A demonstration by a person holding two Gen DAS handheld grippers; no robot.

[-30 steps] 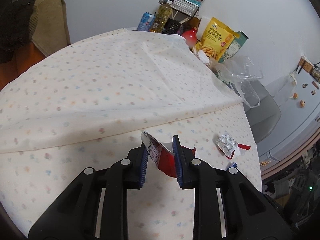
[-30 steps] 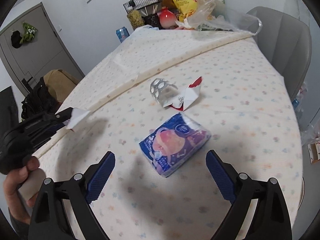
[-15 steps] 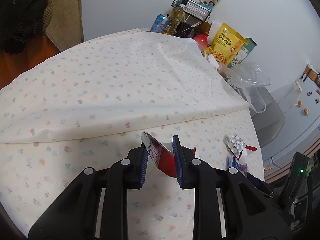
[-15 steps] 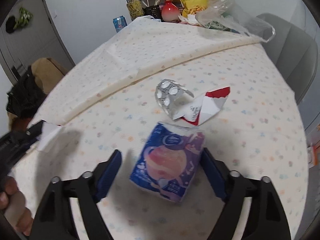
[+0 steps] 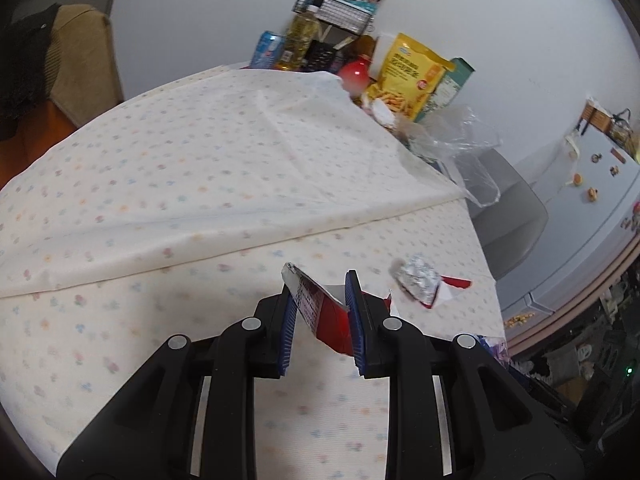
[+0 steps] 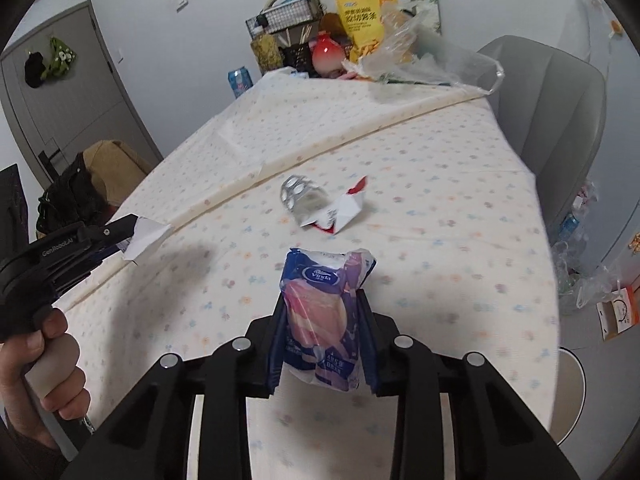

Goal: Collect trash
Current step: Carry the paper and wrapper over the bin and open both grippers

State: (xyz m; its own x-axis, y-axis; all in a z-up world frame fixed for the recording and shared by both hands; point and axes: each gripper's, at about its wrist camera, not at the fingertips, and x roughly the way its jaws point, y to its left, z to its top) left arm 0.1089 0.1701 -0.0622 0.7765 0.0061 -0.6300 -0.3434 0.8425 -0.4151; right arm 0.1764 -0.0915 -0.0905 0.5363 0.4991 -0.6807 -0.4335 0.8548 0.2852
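Observation:
My left gripper (image 5: 322, 312) is shut on a torn red and white paper wrapper (image 5: 320, 308) and holds it above the table; it also shows at the left of the right wrist view (image 6: 120, 236), with the wrapper's white side (image 6: 150, 234) sticking out. My right gripper (image 6: 324, 320) is shut on a blue and purple tissue pack (image 6: 324, 320), squeezed between the blue pads. A silver blister pack (image 6: 298, 196) and a red and white paper scrap (image 6: 344, 210) lie together on the tablecloth ahead; they also show in the left wrist view (image 5: 418, 282).
The round table has a flowered cloth (image 6: 440, 240) with a folded second layer (image 5: 200, 160) over the far half. Snack bag (image 6: 362, 12), wire basket (image 6: 280, 18), can (image 6: 240, 80) and clear plastic bag (image 6: 432, 64) stand at the far edge. A grey chair (image 6: 552, 112) is at the right.
My right gripper closed its jaws on the tissue pack, which was lying loose between them before. My left gripper kept hold of the wrapper and shifted slightly.

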